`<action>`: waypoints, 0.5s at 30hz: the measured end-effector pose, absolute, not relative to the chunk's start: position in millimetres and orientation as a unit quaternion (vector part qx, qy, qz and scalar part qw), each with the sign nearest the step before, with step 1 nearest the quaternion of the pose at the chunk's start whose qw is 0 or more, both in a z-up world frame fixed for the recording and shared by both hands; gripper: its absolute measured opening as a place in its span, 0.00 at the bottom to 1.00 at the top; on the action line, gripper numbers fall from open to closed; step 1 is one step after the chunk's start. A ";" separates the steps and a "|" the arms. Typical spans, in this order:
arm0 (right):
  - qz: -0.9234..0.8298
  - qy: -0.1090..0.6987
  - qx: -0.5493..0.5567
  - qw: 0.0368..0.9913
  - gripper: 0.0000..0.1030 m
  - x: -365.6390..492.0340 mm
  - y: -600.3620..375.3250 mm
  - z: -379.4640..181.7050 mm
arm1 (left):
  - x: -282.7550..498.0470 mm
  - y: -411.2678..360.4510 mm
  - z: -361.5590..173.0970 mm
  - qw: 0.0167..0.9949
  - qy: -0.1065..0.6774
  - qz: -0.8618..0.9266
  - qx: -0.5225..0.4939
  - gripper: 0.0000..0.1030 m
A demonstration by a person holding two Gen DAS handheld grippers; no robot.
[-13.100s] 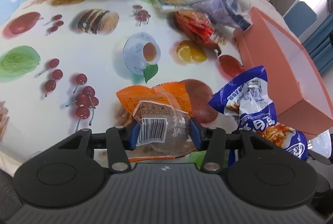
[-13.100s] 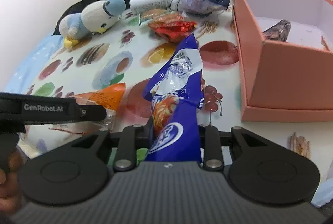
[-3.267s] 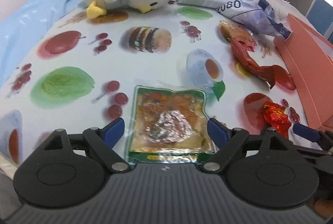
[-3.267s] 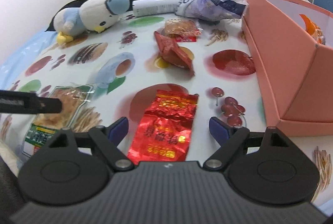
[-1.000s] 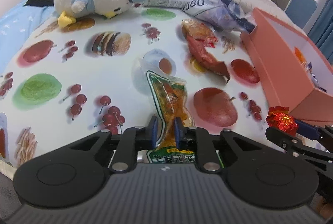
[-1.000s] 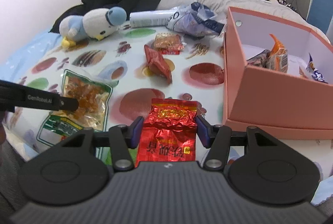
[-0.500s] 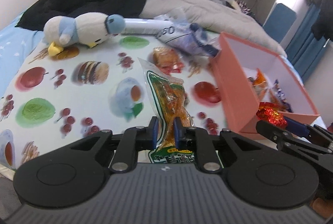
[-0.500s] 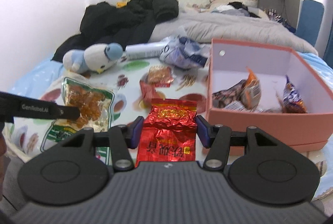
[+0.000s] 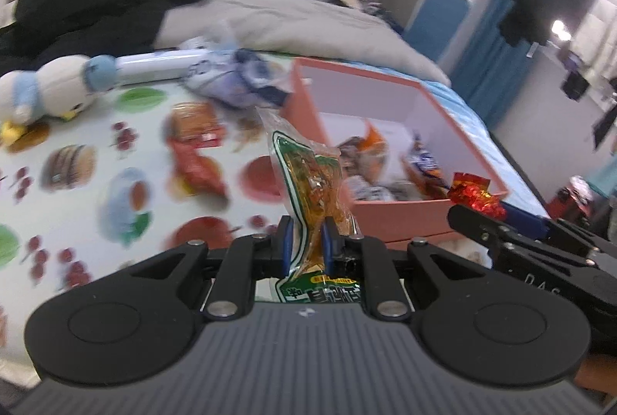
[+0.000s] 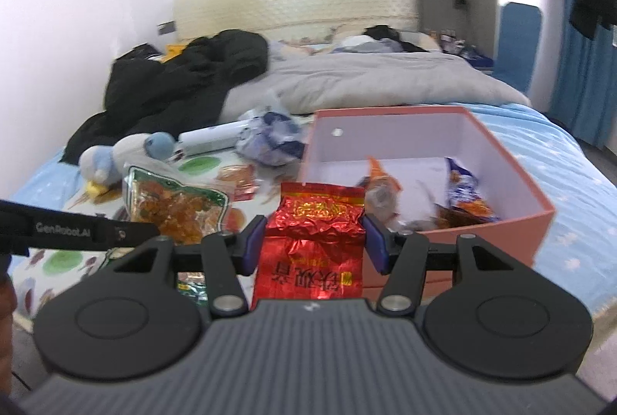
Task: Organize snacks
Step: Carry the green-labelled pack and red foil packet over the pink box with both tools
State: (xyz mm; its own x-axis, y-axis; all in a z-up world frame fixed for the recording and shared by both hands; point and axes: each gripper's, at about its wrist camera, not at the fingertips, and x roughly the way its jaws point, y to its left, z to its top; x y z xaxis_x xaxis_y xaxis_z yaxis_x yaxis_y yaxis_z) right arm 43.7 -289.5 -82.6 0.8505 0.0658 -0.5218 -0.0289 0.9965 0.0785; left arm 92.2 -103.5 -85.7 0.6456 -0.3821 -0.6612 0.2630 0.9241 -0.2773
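My left gripper is shut on a green-edged clear snack pouch and holds it upright above the bed. My right gripper is shut on a red foil packet, also lifted. That red packet shows at the right of the left wrist view, and the green pouch at the left of the right wrist view. An open pink box lies ahead of both grippers with several snack packets inside. An orange packet and a red packet lie on the fruit-print cloth.
A plush penguin, a white tube and a crumpled blue-white bag lie at the far side of the cloth. Beyond them are a black jacket and a grey duvet.
Both grippers have risen with their packets and moved toward the pink box. More of the box's inside and the room behind it now shows.
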 end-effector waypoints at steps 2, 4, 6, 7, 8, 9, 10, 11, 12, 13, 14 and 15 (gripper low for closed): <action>0.012 0.272 0.036 0.962 0.55 37.8 -299.1 -80.6 | 92.8 -116.5 -82.7 0.902 0.378 -0.194 -0.077 0.17; 0.001 0.274 0.039 0.961 0.55 33.3 -310.0 -79.1 | 95.3 -126.6 -80.5 0.903 0.370 -0.205 -0.078 0.17; -0.010 0.273 0.041 0.961 0.55 30.1 -319.2 -78.1 | 101.3 -135.3 -80.4 0.903 0.365 -0.215 -0.076 0.17; -0.015 0.272 0.043 0.961 0.55 30.1 -324.1 -78.0 | 106.0 -138.2 -80.2 0.901 0.365 -0.218 -0.081 0.17; -0.019 0.273 0.045 0.961 0.55 31.2 -328.0 -78.0 | 110.7 -141.3 -79.3 0.901 0.364 -0.219 -0.083 0.17; -0.021 0.273 0.047 0.961 0.55 33.4 -332.1 -78.6 | 114.9 -144.3 -78.5 0.902 0.363 -0.220 -0.081 0.17; -0.023 0.273 0.048 0.961 0.55 35.7 -335.9 -79.0 | 120.2 -148.0 -77.3 0.903 0.360 -0.220 -0.080 0.17; -0.025 0.272 0.048 0.961 0.55 38.7 -339.7 -79.4 | 125.9 -152.0 -75.9 0.904 0.358 -0.221 -0.079 0.17; -0.027 0.271 0.047 0.961 0.55 42.8 -341.5 -79.9 | 131.5 -155.3 -74.4 0.904 0.357 -0.223 -0.079 0.17; -0.028 0.270 0.047 0.961 0.55 47.7 -344.8 -80.5 | 137.9 -160.0 -72.8 0.904 0.356 -0.225 -0.079 0.17; -0.029 0.268 0.048 0.962 0.55 53.0 -348.3 -80.8 | 144.3 -164.2 -71.3 0.904 0.354 -0.227 -0.078 0.17; -0.029 0.268 0.050 0.962 0.55 58.9 -352.5 -81.6 | 150.9 -168.8 -70.0 0.904 0.353 -0.229 -0.076 0.18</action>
State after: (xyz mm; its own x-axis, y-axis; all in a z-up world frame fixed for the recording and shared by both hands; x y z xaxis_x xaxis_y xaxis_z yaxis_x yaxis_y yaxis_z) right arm 58.9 -352.5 -81.6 0.8543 -0.0281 -0.5190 0.0821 0.9933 0.0813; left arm 150.9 -168.8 -70.0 0.6465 -0.4672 -0.6031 0.3595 0.8838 -0.2992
